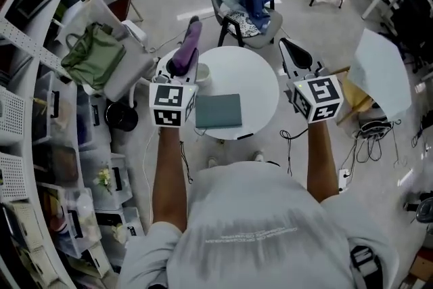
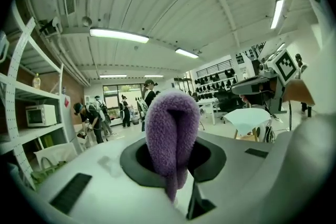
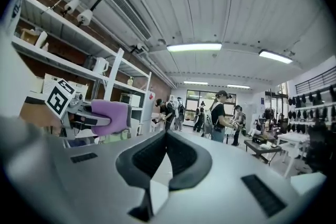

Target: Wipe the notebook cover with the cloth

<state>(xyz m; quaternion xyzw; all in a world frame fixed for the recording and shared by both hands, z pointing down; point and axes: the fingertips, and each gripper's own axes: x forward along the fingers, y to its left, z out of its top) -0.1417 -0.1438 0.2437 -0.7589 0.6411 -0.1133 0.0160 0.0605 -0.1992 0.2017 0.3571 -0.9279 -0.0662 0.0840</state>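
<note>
Pinched the purple cloth [image 2: 172, 128] in the left tongs [image 2: 173, 157], folded over and standing up past the jaws, above the round bench's [image 1: 254, 78] left edge; pressed the right tongs [image 3: 165, 152] together on nothing, off the bench's right edge; saw the teal notebook [image 1: 218, 111] closed and flat by the bench's near edge, between the two tongs, nearer the left, clear of the cloth.

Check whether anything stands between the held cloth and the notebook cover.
Nothing visible does. The notebook cover is bare, and the left gripper holds the cloth to its left. A white cup stands on the table near the notebook's far left corner, off the cover.
</note>
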